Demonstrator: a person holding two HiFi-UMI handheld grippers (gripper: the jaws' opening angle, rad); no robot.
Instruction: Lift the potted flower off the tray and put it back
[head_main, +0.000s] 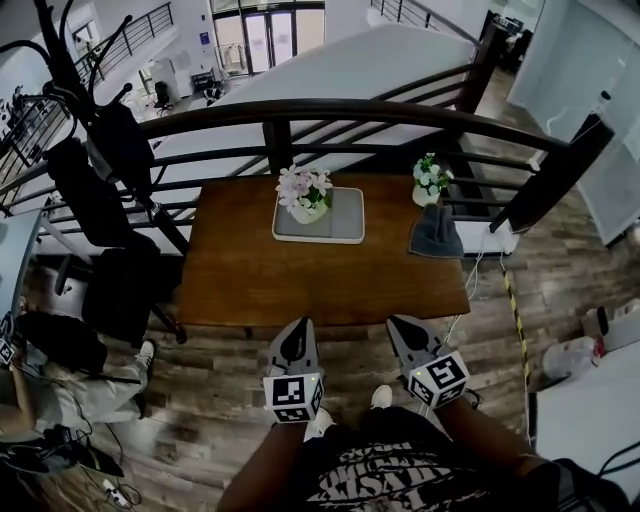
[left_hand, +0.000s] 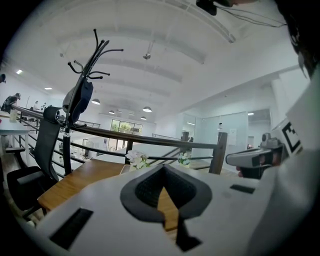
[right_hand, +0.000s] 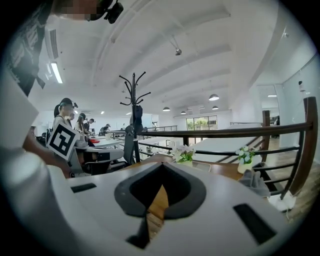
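Left hand-held gripper (head_main: 297, 325) and right hand-held gripper (head_main: 400, 325), two in all, both clenched on nothing. Well ahead of them, one potted flower (head_main: 305, 193) upright on one grey tray (head_main: 345, 225). Ahead-right of the right one, a second flower pot (head_main: 429, 180) near one grey cloth (head_main: 436, 232). Wooden tabletop (head_main: 300, 280), dark railing (head_main: 350, 112) beyond, plank floor (head_main: 220, 380).

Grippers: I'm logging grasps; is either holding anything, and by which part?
Nothing is held: the left gripper and right gripper are both shut and empty.
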